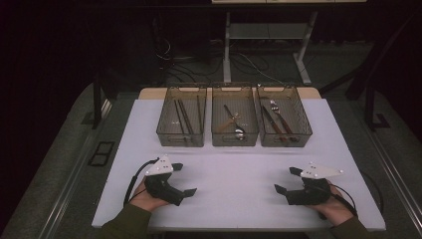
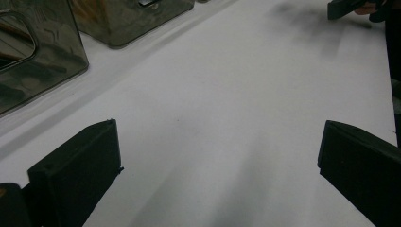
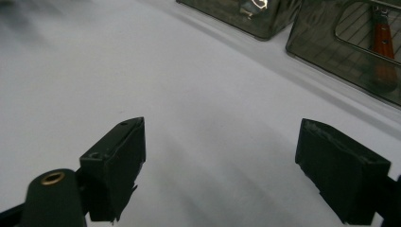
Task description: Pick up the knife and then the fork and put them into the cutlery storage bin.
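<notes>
Three clear smoky bins stand in a row at the far side of the white table (image 1: 234, 169). The left bin (image 1: 182, 117) holds dark chopsticks, the middle bin (image 1: 235, 118) holds spoons, and the right bin (image 1: 283, 118) holds a fork and wooden-handled knives. My left gripper (image 1: 184, 179) rests near the front left, held by a hand, its jaws wide apart with nothing between them (image 2: 217, 161). My right gripper (image 1: 288, 180) sits at the front right, also open and empty (image 3: 220, 161). Both point inward toward each other.
A broad stretch of bare white table lies between the grippers and the bins. Beyond the table is a dark floor with cables (image 1: 249, 62) and the legs of a white desk (image 1: 228, 45). Rails run along both sides of the table.
</notes>
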`<state>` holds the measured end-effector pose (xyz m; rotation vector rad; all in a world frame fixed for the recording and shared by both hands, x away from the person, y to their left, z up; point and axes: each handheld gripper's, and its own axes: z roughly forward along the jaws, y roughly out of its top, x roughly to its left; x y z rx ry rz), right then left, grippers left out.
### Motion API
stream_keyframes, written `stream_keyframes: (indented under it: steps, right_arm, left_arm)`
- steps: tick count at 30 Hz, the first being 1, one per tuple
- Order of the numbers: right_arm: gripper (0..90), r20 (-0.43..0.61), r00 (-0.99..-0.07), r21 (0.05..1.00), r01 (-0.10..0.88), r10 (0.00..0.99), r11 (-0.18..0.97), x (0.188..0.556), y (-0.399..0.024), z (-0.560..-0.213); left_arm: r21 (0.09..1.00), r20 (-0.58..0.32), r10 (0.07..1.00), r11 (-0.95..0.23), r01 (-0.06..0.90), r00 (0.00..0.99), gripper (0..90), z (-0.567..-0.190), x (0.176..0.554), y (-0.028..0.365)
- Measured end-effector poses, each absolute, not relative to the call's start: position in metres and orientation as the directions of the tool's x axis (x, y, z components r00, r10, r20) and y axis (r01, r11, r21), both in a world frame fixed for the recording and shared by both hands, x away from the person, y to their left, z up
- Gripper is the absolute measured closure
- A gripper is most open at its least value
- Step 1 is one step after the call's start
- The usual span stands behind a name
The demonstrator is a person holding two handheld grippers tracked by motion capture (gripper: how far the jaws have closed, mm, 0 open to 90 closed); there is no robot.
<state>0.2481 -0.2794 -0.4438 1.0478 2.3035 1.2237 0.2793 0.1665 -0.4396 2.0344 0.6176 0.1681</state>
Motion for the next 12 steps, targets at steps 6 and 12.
stream_keyframes:
  steps: [6, 12]
  right_arm:
    - [17.0, 0.024, -0.684, 0.800, 0.450, 0.729, 0.396, 0.2490, -0.2793, -0.4473]
    - [17.0, 0.027, -0.680, 0.805, 0.449, 0.732, 0.388, 0.2487, -0.2794, -0.4466]
  left_arm:
    - [0.841, -0.126, 0.488, -0.409, 0.355, 0.863, 0.0, -0.4395, 0.2790, 0.1662]
    - [0.842, -0.134, 0.491, -0.401, 0.360, 0.861, 0.0, -0.4399, 0.2790, 0.1657]
